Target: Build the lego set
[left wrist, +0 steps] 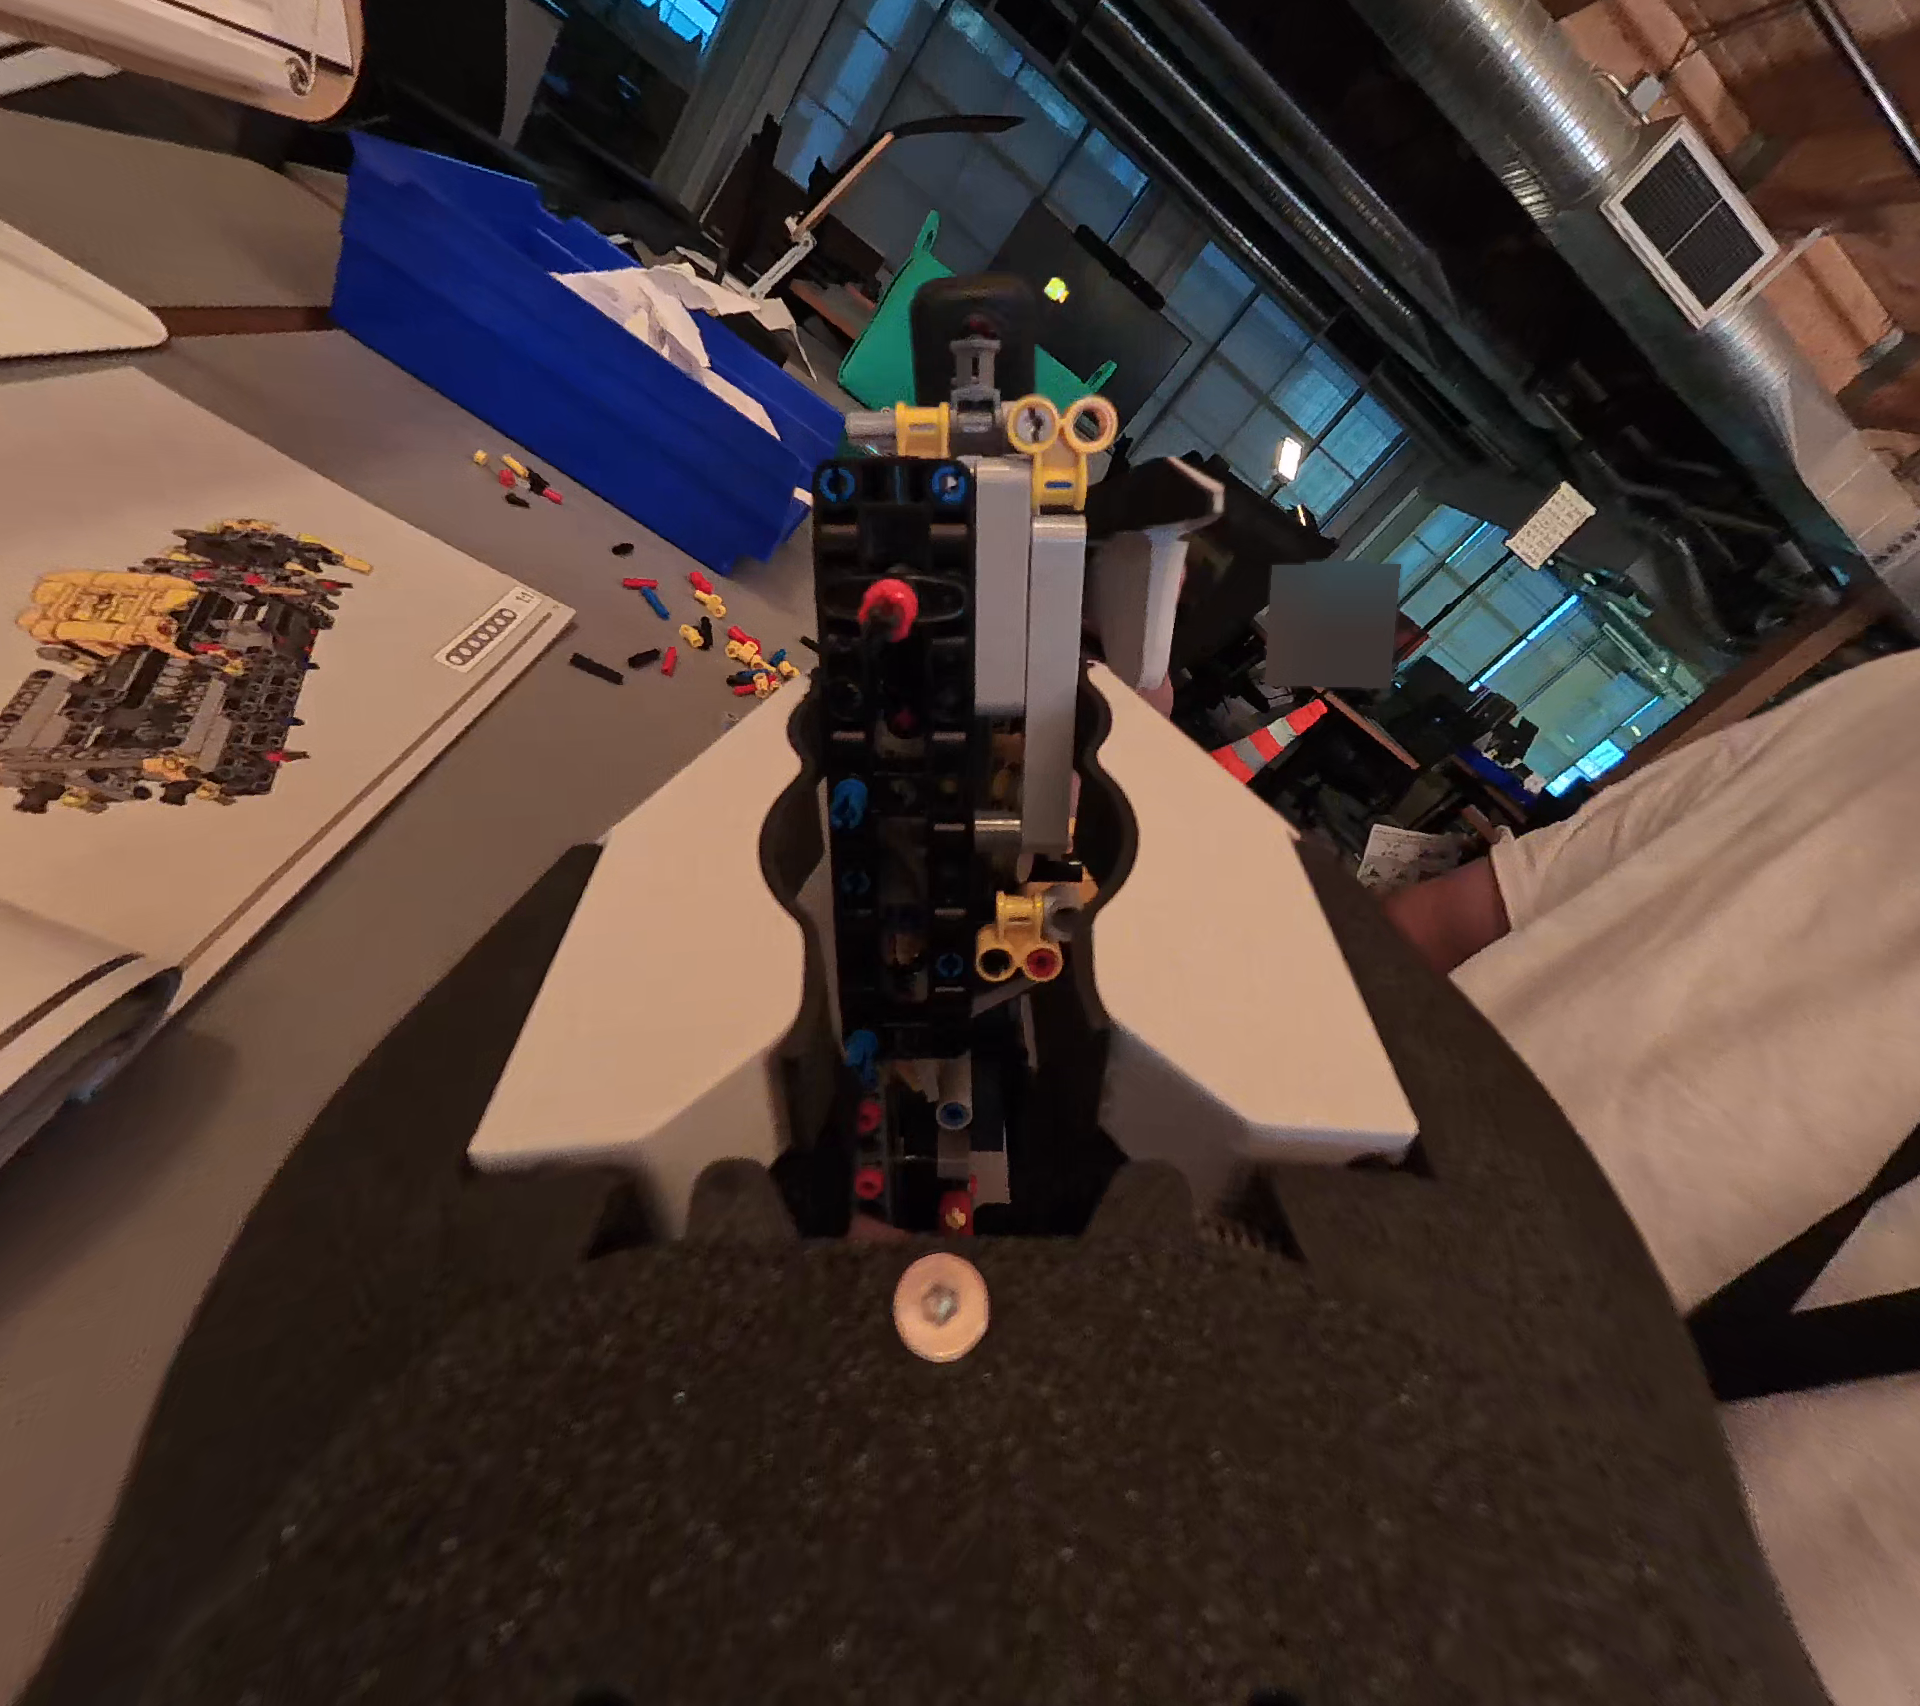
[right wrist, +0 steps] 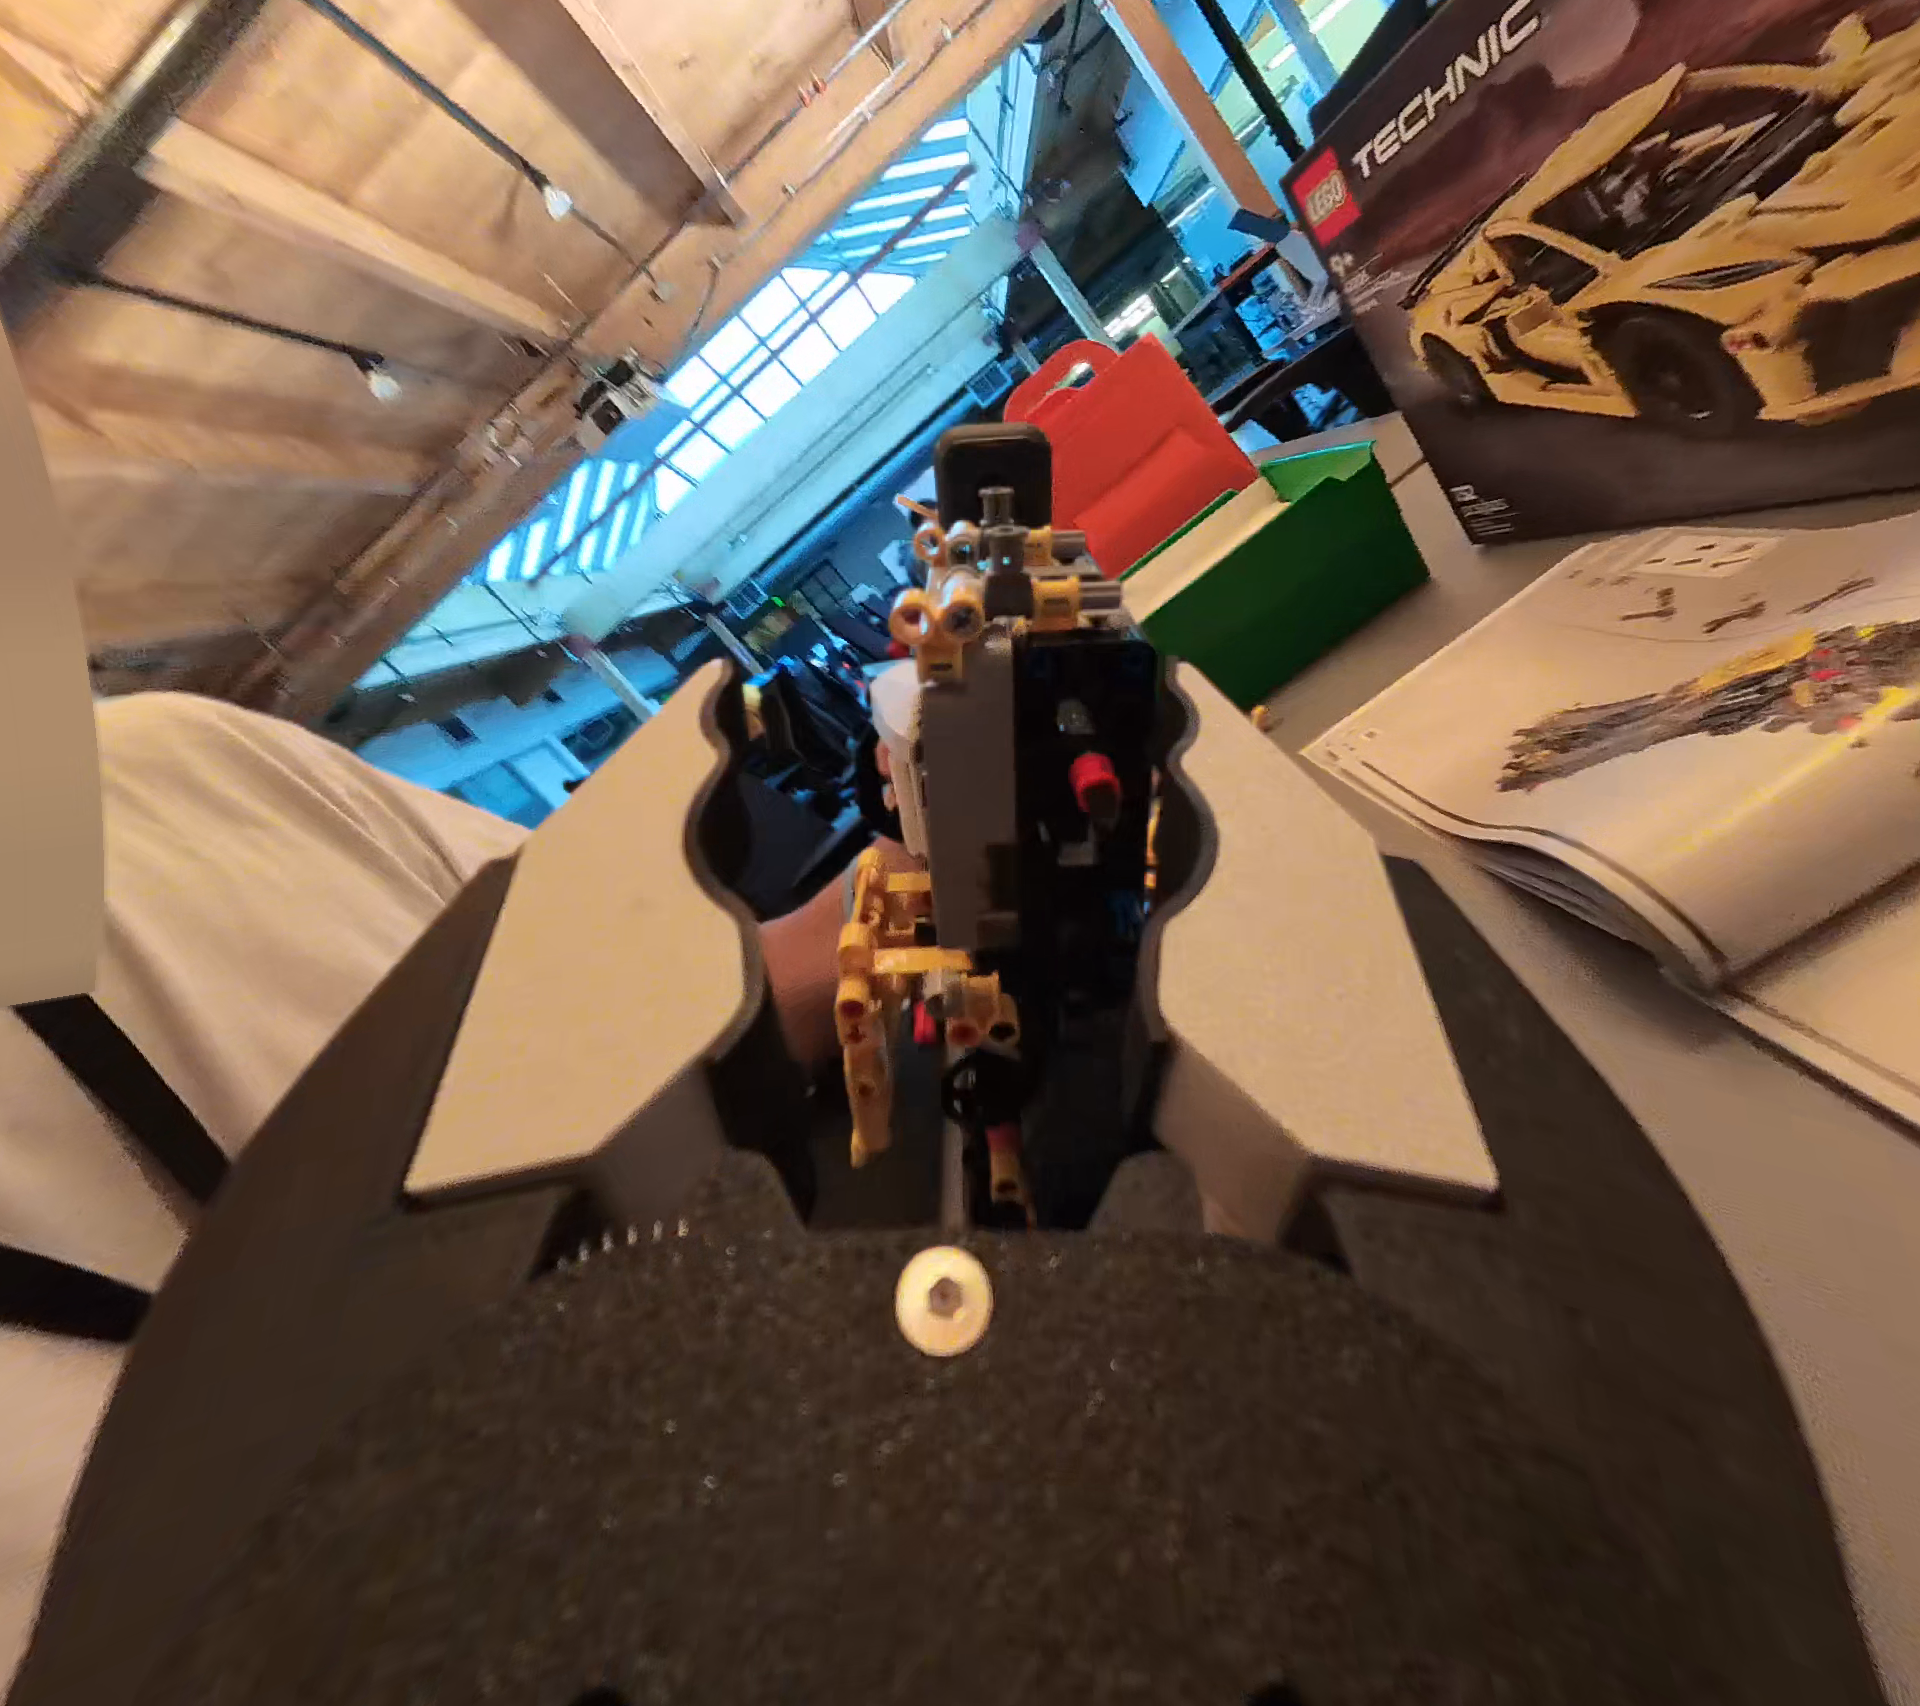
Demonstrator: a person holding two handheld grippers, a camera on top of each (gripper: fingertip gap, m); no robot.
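I've got the half-built lego chassis [left wrist: 940,752] up off the tabletop [left wrist: 436,451], clamped lengthwise in my left tongs [left wrist: 940,783]; both fingers press its black frame and grey beams. In the right wrist view the same chassis [right wrist: 1029,804] sits between my right tongs [right wrist: 940,825]. The right finger [right wrist: 1288,960] touches the black side, but there's a gap at the left finger [right wrist: 613,981], so I can't tell whether they're gripping.

Progress is partial, I'd say: a frame core with yellow connectors [left wrist: 1060,435] and a red pin [left wrist: 888,602] only, no body panels or wheels. The open manual [left wrist: 208,669] shows a much bigger assembly, and loose pins [left wrist: 717,628] lie scattered by the blue bin [left wrist: 540,347]. The set box [right wrist: 1662,202] and a green bin [right wrist: 1288,576] stand behind. Most of the build looks left.
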